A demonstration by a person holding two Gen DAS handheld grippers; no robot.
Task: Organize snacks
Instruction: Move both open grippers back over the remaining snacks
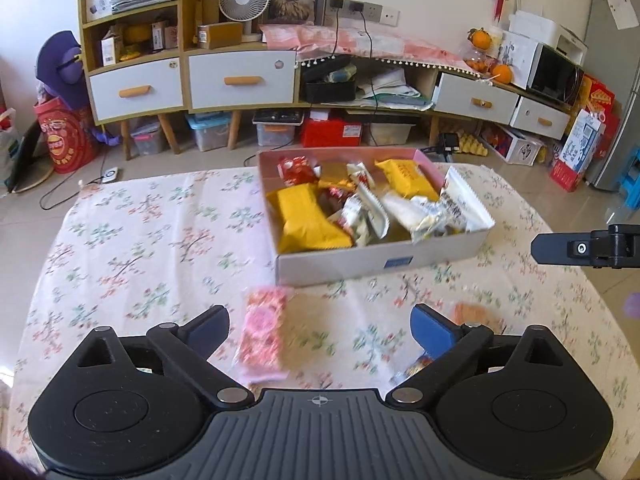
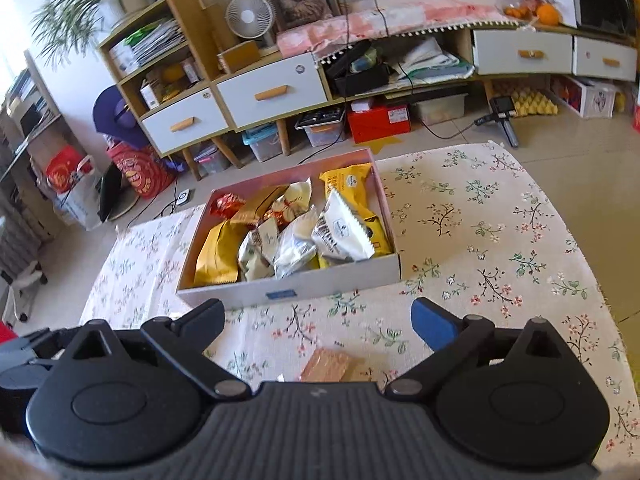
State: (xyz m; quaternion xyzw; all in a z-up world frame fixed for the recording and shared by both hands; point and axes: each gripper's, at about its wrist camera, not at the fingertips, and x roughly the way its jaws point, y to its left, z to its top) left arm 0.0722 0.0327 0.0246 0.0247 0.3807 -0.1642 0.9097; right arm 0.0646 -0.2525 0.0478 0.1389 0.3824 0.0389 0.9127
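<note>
With the pink snack packet (image 1: 262,336) lying loose on the surface (image 1: 132,248) just short of the box (image 1: 376,264), lower your left tool (image 1: 320,326), jaws apart and empty, squarely over it, keeping your equally parted right tool (image 2: 316,322) clear.

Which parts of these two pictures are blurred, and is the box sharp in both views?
Left wrist view: the pink packet and the near cloth are smeared by motion blur, and the box is slightly soft. Right wrist view: the box and the wafer packet are sharp. Both views bend straight edges, as a fisheye does.
</note>
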